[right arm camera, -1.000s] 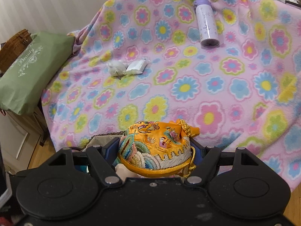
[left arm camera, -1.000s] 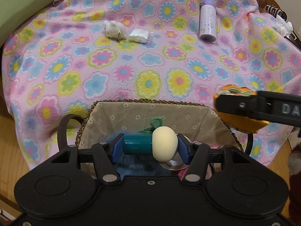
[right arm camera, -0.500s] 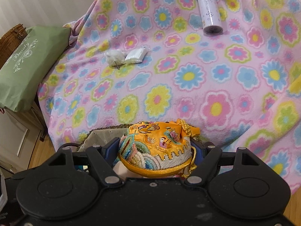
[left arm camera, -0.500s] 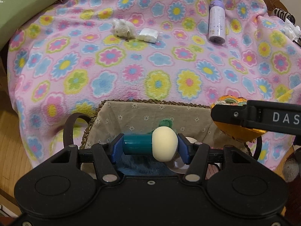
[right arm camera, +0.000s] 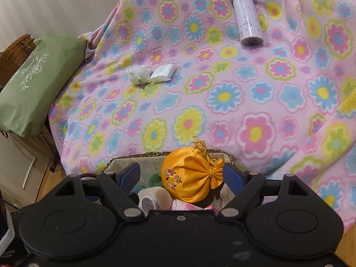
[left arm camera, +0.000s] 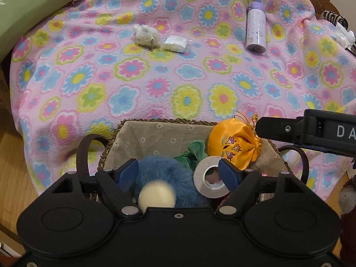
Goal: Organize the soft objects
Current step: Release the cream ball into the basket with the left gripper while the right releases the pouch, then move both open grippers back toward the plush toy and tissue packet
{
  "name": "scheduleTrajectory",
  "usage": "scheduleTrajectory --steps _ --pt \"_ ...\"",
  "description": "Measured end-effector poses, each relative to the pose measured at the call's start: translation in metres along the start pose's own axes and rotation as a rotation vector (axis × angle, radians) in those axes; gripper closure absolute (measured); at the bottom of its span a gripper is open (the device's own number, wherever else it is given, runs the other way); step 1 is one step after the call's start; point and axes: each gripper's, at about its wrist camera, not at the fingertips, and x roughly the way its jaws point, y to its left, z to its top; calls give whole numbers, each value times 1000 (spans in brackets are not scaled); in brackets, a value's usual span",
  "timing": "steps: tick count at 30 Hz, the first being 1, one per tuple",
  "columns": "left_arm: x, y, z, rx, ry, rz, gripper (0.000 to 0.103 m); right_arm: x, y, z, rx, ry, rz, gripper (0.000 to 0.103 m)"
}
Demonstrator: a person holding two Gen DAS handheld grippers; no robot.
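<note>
Bed surface under pink flowered fleece blanket (left arm camera: 155,84), filling most of frame. On it, upper centre: small white plush toy (left arm camera: 145,36) just beside flat white packet (left arm camera: 175,43). Upper right: lavender-capped white bottle (left arm camera: 255,32) lying on its side. Green pillow (left arm camera: 29,6) at upper left edge. Lined wicker basket (left arm camera: 155,131) at lower centre, against blanket's hanging edge.

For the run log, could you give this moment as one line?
left gripper: open | right gripper: open | orange pouch: in basket | cream ball: blurred, over basket
</note>
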Motion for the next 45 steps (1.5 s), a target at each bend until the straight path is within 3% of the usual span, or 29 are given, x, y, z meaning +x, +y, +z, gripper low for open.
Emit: scheduleTrajectory --steps 11,29,35,40,42,45 --pt "-2 -1 -2 10 -4 15 29 0 -4 -2 9 4 -8 22" --pt "-8 5 4 32 -53 101 28 -4 -4 -10 -55 4 -51 20" --pt "-11 9 29 66 -107 144 28 -13 0 1 -109 -33 -59 17" --pt "-5 14 58 84 -159 185 26 -18 2 25 -154 -115 -94 12" --pt "0 18 71 72 -183 193 17 -16 3 35 -168 -142 -105 10" --pt "11 24 86 61 -210 208 14 -9 3 47 -190 -170 -115 7"
